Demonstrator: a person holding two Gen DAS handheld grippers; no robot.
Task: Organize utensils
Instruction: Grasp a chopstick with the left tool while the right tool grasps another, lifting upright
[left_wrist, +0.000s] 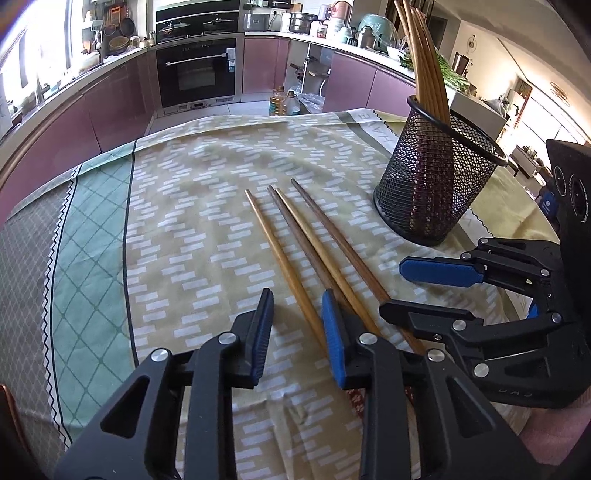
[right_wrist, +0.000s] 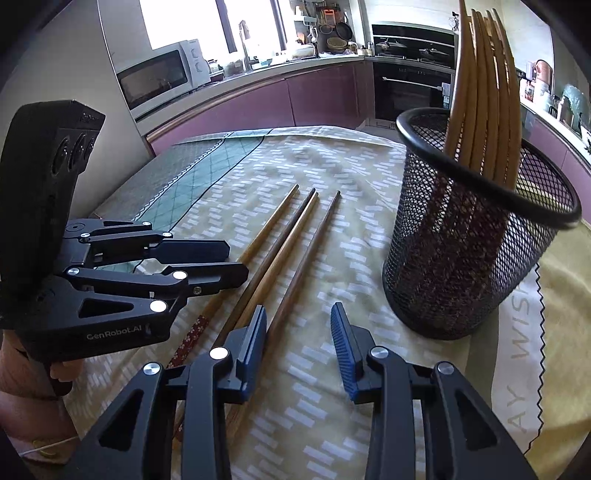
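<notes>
Several wooden chopsticks (left_wrist: 295, 236) lie side by side on the tablecloth, also seen in the right wrist view as chopsticks (right_wrist: 291, 236). My left gripper (left_wrist: 296, 314) is open low over them, and the leftmost chopstick (left_wrist: 284, 258) runs between its pads with gaps on both sides. From the other side, the left gripper (right_wrist: 238, 263) sits at the left. My right gripper (right_wrist: 299, 332) is open, the rightmost chopstick (right_wrist: 314, 240) ending close to its left pad. It also appears as the right gripper (left_wrist: 410, 291). A black mesh holder (left_wrist: 436, 192) (right_wrist: 472, 251) stands upright with several chopsticks in it.
A patterned yellow and green tablecloth (left_wrist: 184, 221) covers the table. The holder stands near the cloth's right border. Purple kitchen cabinets (left_wrist: 110, 110) and an oven (left_wrist: 195, 70) lie beyond the far edge. A person's hand (right_wrist: 22, 369) holds the left gripper's handle.
</notes>
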